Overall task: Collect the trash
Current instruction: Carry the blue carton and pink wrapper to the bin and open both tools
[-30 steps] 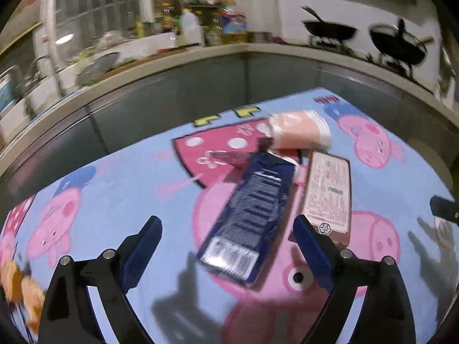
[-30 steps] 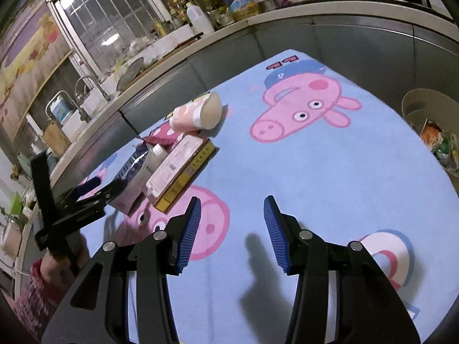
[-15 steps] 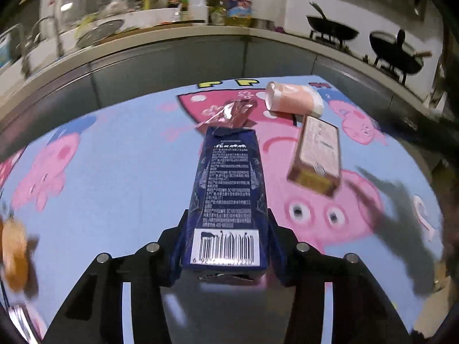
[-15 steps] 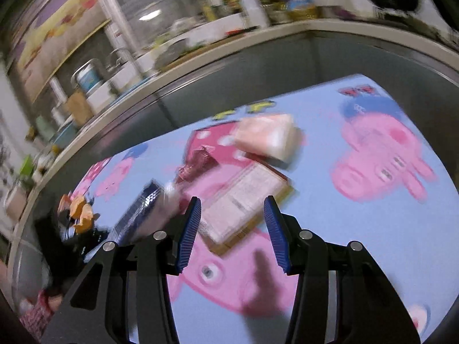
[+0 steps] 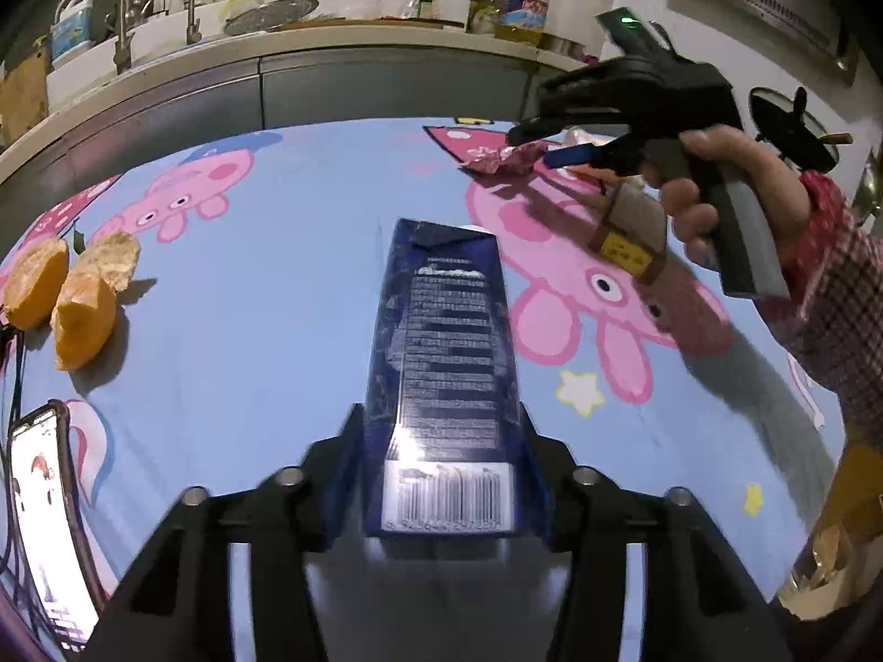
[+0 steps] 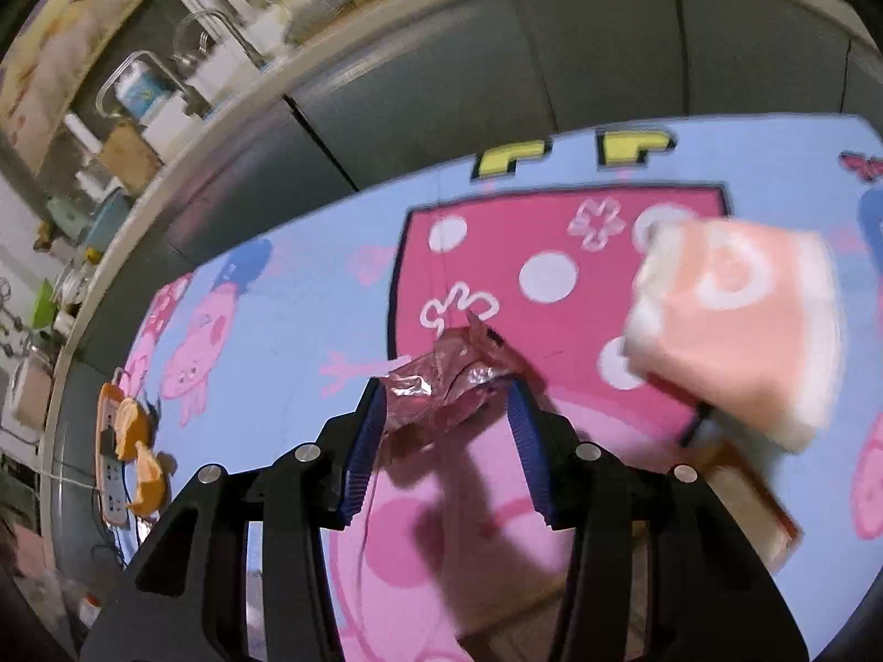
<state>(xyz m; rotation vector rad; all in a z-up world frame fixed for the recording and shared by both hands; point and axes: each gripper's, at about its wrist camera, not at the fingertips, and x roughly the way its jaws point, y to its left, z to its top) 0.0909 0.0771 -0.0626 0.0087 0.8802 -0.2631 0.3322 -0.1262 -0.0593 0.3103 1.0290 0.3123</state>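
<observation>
My left gripper is shut on a dark blue carton with a barcode end, held above the cartoon tablecloth. My right gripper is open, its blue pads on either side of a crumpled pink foil wrapper on the cloth; it also shows in the left wrist view at that wrapper. A pink paper cup lies on its side right of the wrapper. A flat brown box lies beside it, partly behind the right gripper.
Orange peel pieces lie at the left of the cloth, next to a phone. A grey counter with sink, bottles and pans curves behind the table. A paper bag stands at the right edge.
My left gripper has closed on the blue carton and lifted it back. My right gripper has swung left across the table and come down around the foil wrapper.
</observation>
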